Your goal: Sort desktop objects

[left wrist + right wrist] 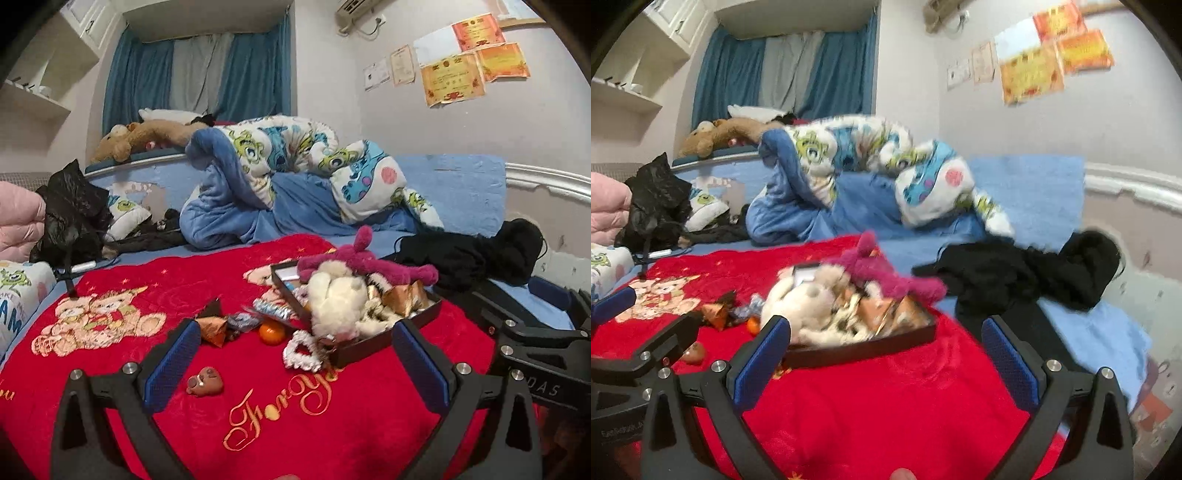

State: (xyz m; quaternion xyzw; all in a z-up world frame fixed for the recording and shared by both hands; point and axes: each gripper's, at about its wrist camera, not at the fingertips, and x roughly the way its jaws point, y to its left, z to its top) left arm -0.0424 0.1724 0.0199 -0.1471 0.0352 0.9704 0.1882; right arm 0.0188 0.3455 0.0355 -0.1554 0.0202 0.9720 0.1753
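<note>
Left wrist view: the left gripper (295, 354) hangs wide open and empty over the red blanket (229, 424). A small brown toy (205, 381) lies near its left finger; farther off, an orange (272, 331) sits just left of the dark tray (373, 345), where plush toys (338, 295) are piled. The right gripper (886, 354) is likewise spread wide, holding nothing.

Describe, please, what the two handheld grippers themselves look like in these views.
Both the left gripper and the right gripper have black, angular plastic frames with triangular cut-outs and silver round bolts at the pivots. Their jaws carry blue textured pads. White lettering marks each body's side. No cables or sleeves show.
</note>
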